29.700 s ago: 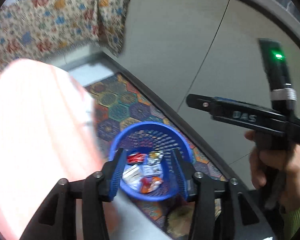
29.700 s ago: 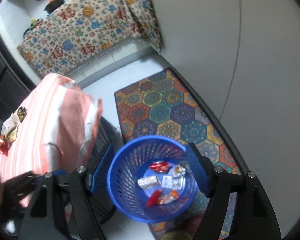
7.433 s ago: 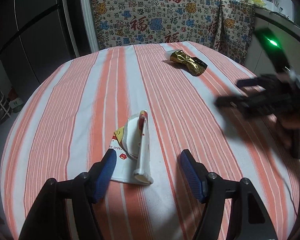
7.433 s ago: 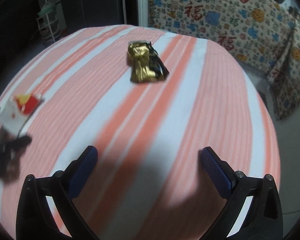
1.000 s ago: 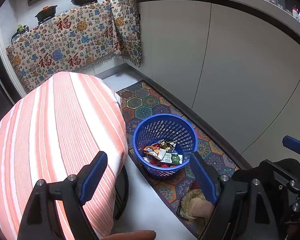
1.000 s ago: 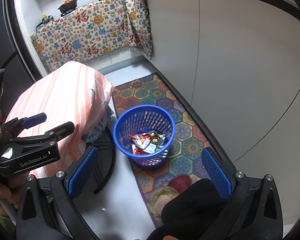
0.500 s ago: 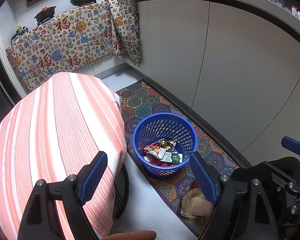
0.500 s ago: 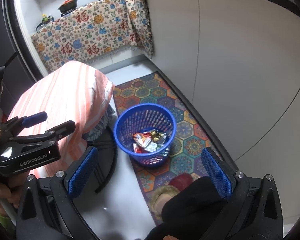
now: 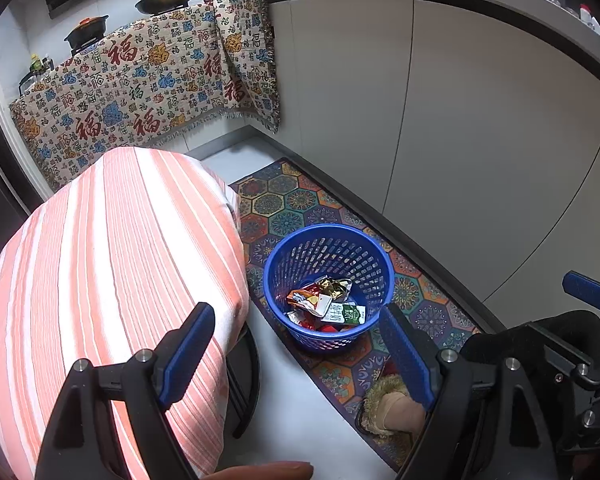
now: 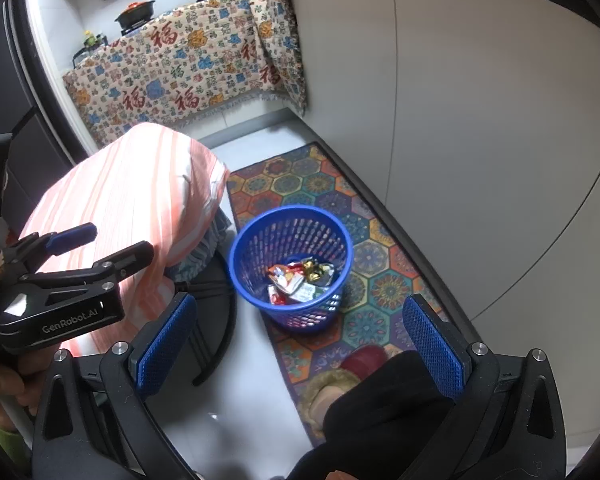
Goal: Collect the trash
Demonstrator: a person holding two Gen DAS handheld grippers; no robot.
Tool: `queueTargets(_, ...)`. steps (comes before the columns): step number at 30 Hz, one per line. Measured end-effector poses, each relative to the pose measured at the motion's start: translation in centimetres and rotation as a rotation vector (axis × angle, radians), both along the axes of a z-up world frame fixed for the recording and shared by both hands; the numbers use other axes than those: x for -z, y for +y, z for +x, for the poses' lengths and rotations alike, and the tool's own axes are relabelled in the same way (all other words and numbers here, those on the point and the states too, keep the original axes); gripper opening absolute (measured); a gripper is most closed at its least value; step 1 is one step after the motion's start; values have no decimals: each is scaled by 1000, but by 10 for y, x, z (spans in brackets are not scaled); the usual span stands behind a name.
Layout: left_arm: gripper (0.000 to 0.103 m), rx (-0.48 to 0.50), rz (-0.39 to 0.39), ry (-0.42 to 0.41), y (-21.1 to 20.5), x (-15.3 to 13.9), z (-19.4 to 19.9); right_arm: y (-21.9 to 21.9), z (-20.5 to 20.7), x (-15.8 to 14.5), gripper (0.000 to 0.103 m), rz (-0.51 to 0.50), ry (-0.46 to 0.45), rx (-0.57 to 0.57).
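Left gripper (image 9: 296,354) and right gripper (image 10: 300,346) spread empty, wrappers (image 9: 326,306), perhaps foil, in blue basket (image 9: 370,242)

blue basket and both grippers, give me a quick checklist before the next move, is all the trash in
1. Left gripper empty, jaws wide apart: ok.
2. Right gripper empty, jaws wide apart: ok.
3. Crumpled wrappers lie inside the blue perforated plastic basket: ok.
4. Basket upright on the hexagon-patterned floor mat: ok.
5. Visible part of the orange-and-white striped tablecloth free of trash: ok; the near side is cut off by the frame: cannot tell.
6. Loose trash on the grey floor beside the basket: none seen, ok.
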State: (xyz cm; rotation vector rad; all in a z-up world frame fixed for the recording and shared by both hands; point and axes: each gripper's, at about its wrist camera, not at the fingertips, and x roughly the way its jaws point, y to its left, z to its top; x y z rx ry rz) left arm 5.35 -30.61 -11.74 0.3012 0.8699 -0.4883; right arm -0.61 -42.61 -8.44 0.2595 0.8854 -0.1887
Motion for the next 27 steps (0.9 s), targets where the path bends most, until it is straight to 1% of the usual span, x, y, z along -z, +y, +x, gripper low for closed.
queueTargets(27,86,33,26,7,-11,4,-2,-11,-1,9,103,14,30,30)
